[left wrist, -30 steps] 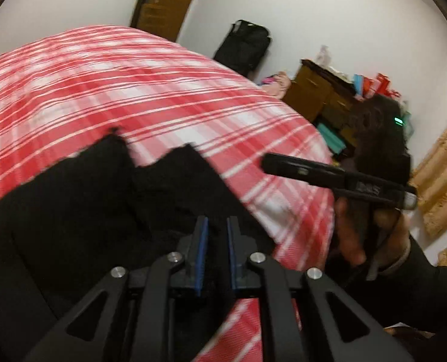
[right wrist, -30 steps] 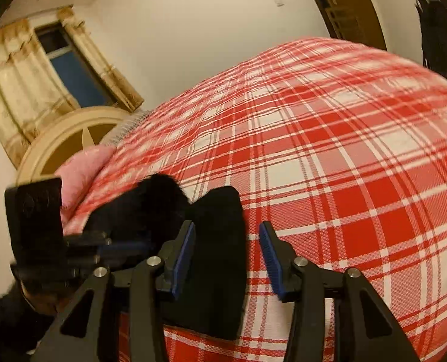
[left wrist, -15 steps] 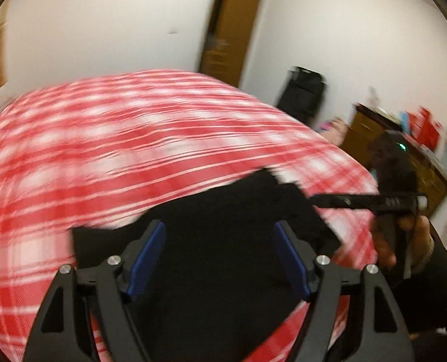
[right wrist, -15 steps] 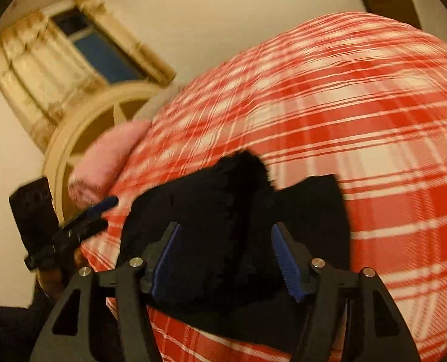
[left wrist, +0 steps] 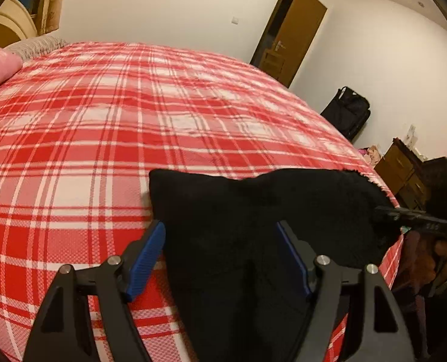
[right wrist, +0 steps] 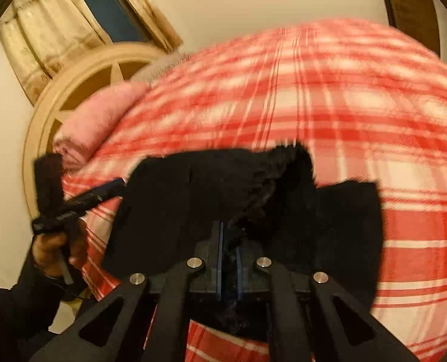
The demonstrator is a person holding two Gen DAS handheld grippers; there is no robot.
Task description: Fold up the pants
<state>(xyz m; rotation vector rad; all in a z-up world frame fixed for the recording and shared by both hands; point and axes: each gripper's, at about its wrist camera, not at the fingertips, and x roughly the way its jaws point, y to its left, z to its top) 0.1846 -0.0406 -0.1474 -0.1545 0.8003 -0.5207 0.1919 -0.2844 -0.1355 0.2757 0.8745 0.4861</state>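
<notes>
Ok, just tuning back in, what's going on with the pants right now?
A person is folding black pants on a bed with a red plaid cover, one handheld gripper per hand. The right gripper is shut on a fuzzy edge of the pants. The left gripper is open, its fingers straddling the fabric without pinching it. The pants lie bunched near the bed's edge, not yet neatly folded.

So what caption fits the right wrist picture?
Right gripper shut on black pants on the red plaid bed.
</notes>
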